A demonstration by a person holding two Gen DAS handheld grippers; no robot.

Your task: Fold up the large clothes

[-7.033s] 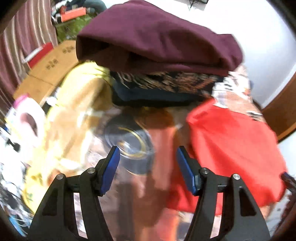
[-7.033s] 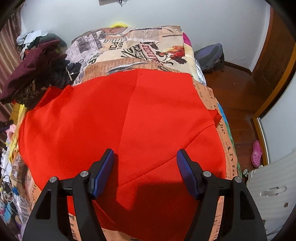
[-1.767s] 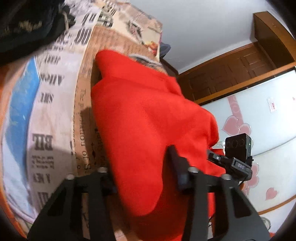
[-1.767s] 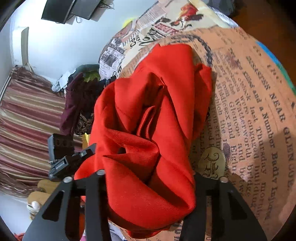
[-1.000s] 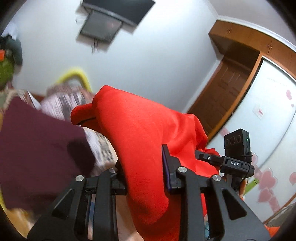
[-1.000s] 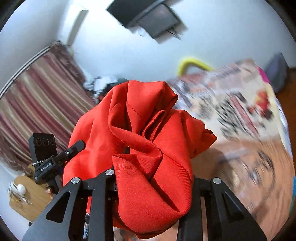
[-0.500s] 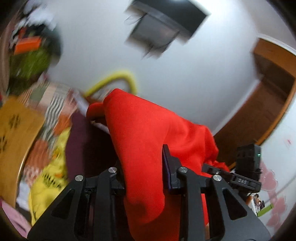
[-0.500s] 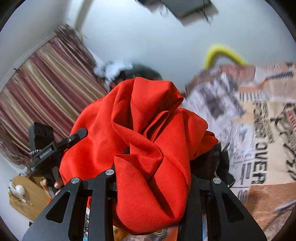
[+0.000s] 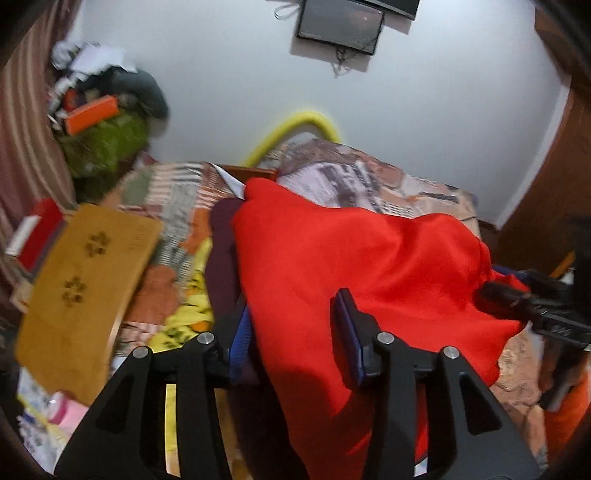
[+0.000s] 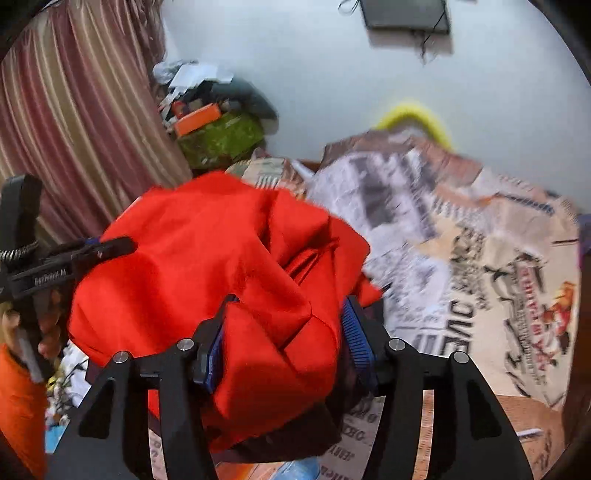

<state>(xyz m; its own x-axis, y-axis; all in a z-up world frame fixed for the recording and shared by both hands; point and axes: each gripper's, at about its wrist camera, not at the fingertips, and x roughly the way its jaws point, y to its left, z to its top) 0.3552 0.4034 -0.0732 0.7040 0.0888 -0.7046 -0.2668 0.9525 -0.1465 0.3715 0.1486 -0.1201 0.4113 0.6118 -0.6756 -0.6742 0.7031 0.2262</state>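
Red cloth (image 9: 354, 258), folded into a thick bundle, fills the middle of both wrist views and rests on a dark maroon garment (image 9: 221, 258) that shows at its left edge in the left view. Both lie on a bed covered with a newspaper-print sheet (image 10: 480, 280), which spreads across the right half of the right view.

Left tongs (image 9: 295, 332) at the lower centre of the left view are opening, with the near end of the red cloth lying between the blue pads (image 9: 349, 332); the right pad stands clear on top of the fabric, and the left one is partly hidden behind the cloth's edge. Right tongs (image 10: 288, 339) at the lower centre of the right view are also opening, the bunched folds of the cloth between their blue pads (image 10: 356, 339).

Striped curtains (image 10: 74, 129) hang at the upper left of the right view, and a dark screen (image 9: 340, 26) is mounted on the white wall at the top.
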